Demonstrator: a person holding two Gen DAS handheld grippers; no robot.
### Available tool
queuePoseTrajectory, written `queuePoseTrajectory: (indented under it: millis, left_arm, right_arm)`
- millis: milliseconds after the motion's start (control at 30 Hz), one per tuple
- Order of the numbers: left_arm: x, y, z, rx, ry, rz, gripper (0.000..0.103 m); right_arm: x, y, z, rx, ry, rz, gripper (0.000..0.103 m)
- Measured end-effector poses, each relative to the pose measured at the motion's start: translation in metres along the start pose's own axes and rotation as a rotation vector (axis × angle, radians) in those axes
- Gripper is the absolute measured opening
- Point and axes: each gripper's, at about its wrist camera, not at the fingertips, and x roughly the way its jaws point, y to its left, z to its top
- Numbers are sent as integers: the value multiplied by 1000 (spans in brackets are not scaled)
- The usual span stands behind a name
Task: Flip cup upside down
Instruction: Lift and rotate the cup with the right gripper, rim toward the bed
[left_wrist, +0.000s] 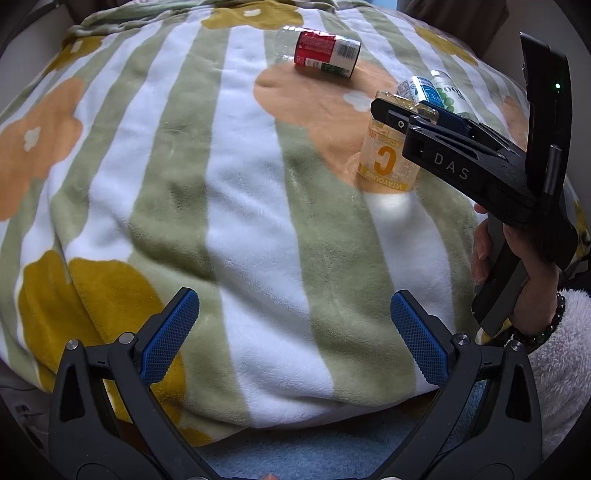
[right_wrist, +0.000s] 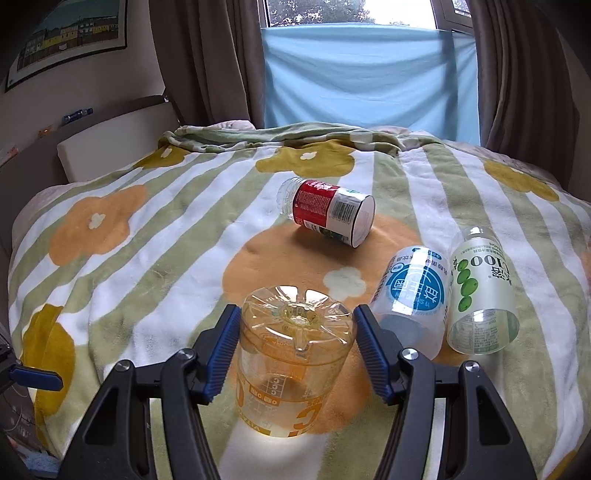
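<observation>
A clear orange cup with a "C" label stands upside down on the striped flower blanket, its ribbed base up. My right gripper is around its upper part; the blue pads stand close on both sides with small gaps, so it reads as open. In the left wrist view the cup stands at the right with the right gripper over its top. My left gripper is open and empty, low over the blanket's near edge.
A red-and-white cup lies on its side farther back. A blue-label cup and a green-label cup lie on their sides just right of the orange cup. Curtains and a window stand behind the bed.
</observation>
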Motion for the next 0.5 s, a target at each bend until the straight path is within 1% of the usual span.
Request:
queuePoseTrajectory:
  millis: [200,400,500]
  left_arm:
    - [5,-2,4,-2,7,1,103]
    - [6,-3,5,-1,3,8,103]
    - [8,-2,4,-10,5,6,103]
  right_arm:
    - [-4,10,-9,-89,-2,6,58]
    - [-15,11,-16,-128,27,42,58]
    - [-18,8,-19,-115,44,73,57]
